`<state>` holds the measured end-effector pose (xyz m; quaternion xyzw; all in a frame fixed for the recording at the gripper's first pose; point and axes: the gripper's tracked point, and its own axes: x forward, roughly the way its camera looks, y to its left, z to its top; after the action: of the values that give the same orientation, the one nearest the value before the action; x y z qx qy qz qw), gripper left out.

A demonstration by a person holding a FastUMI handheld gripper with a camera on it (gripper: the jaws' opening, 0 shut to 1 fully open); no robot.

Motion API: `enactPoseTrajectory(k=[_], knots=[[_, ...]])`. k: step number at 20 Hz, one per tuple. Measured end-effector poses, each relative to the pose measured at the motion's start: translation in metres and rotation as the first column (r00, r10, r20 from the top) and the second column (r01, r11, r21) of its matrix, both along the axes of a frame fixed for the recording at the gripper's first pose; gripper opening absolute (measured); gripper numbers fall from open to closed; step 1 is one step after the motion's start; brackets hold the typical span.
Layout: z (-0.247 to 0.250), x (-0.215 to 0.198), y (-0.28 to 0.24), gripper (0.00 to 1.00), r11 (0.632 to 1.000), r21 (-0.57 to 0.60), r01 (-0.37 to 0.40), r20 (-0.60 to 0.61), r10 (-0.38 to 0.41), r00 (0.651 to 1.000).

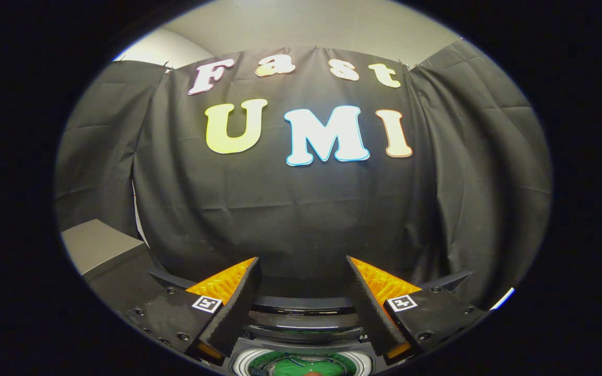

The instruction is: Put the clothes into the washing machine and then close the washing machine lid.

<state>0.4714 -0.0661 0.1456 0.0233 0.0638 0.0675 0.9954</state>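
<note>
Gripper [301, 263] wide, empty, above washing machine [303, 305]; green cloth [301, 367] in drum. Risk: lid unseen, closing push could miss.

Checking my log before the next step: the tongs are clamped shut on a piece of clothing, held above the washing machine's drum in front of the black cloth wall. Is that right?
Not quite. The gripper view shows the tongs open, with nothing between them. The rest holds: they hang above the washing machine's drum, with something green in the drum, and the black cloth wall is beyond.
</note>
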Motion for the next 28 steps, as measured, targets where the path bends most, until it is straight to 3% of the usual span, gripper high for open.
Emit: enactPoseTrajectory(k=[13,20,28], knots=[[-0.026,-0.074,-0.003,0.99,1.000,0.002,0.010,0.061,-0.010,0.998],[-0.093,-0.149,-0.008,0.98,0.997,-0.040,0.062,0.043,-0.060,0.997],[-0.109,-0.213,-0.008,0.98,0.994,-0.072,0.085,0.070,-0.080,0.994]])
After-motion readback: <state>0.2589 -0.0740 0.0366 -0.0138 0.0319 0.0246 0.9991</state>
